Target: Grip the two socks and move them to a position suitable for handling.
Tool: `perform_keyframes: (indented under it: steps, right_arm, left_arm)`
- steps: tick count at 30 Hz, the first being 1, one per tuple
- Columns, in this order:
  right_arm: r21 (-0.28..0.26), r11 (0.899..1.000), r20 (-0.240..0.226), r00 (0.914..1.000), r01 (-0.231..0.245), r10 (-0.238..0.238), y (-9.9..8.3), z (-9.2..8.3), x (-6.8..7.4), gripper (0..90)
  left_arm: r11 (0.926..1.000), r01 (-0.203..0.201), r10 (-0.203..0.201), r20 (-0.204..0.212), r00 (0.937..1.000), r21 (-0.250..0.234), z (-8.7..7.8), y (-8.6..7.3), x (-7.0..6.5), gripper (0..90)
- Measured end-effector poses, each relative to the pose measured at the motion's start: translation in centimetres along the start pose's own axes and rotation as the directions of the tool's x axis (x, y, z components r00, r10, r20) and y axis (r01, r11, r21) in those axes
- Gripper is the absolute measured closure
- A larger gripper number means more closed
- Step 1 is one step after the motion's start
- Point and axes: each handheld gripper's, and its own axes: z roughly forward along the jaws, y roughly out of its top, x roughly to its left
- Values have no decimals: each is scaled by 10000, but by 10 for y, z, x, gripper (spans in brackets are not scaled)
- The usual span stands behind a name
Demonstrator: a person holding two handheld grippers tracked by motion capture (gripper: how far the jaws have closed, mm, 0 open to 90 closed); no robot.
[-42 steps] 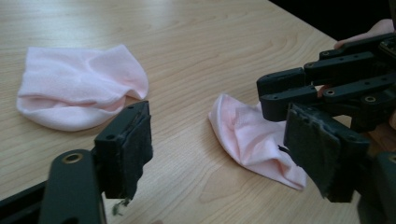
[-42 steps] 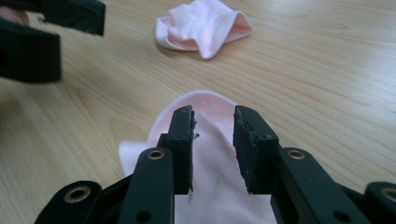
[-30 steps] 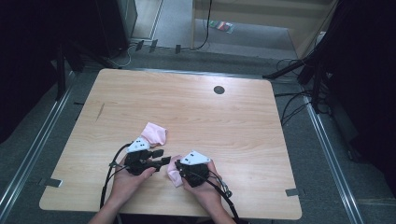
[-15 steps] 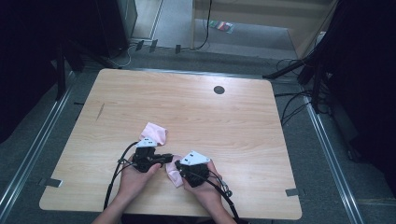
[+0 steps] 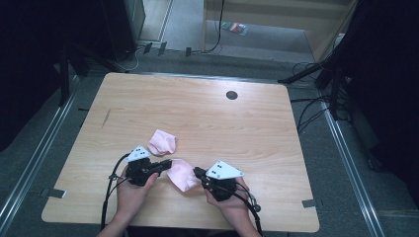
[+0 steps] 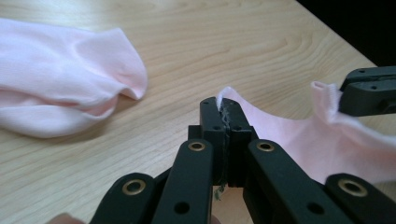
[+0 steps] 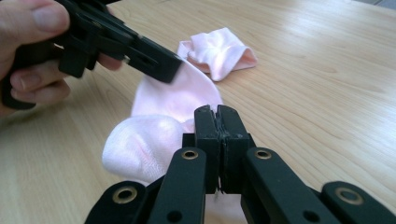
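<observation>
On the left, the person's left hand (image 5: 131, 190) holds the left gripper (image 5: 167, 163), pointed right across the near part of the pale wooden table (image 5: 257, 133). Its black jaws have just been closing and now stand pressed together on the left edge of a soft pink fabric sock (image 5: 183, 175); in the left gripper view a thin fold of that cloth (image 6: 275, 126) shows pinched between the pads. The grip sits right at the hem, which looks chosen to keep that end fixed.

Just beyond the left gripper, a little farther from the person, a second pink sock, crumpled (image 5: 162, 141), lies apart from both grippers, untouched, likely the partner waiting its turn.

In the middle, the held sock hangs between the two tools near the table's near edge, sagging slightly in a shallow curve.

On the right, the right gripper (image 5: 197, 173) in the right hand (image 5: 232, 200) points left, its jaws likewise clamped shut on the sock's opposite end, with the bunched toe part (image 7: 140, 149) beside the jaws in the right gripper view. Holding both ends at once appears meant to stretch the sock flat for folding or pairing.
</observation>
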Motion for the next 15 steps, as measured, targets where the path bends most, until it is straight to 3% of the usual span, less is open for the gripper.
perform_keyframes:
  steps: [5, 9, 12, 13, 15]
  right_arm:
    - [98, 9999, -163, 9998, 94, -93, -13, -19, -14, 894]
    - [404, 9991, 138, 9999, -89, 83, -27, -28, -24, 892]
    - [386, 9957, 420, 9957, -842, 826, -37, -36, -36, 869]
    - [381, 9934, 620, 9925, -1081, 1056, -38, -39, -39, 857]
    - [239, 9822, 1090, 9771, -1864, 1828, -43, -49, -49, 838]
  left_arm:
    - [9996, -23, 12, -384, 9993, -270, -13, -9, 0, 900]
    - [9998, 106, -116, -579, 9983, -183, -14, -21, -1, 900]
    - [9998, -95, 104, -527, 9986, 181, -8, -32, -11, 897]
    - [9994, -101, 112, -316, 9994, 339, -7, -35, -15, 882]
    - [9989, -390, 390, 6, 9992, 276, -11, -38, -23, 782]
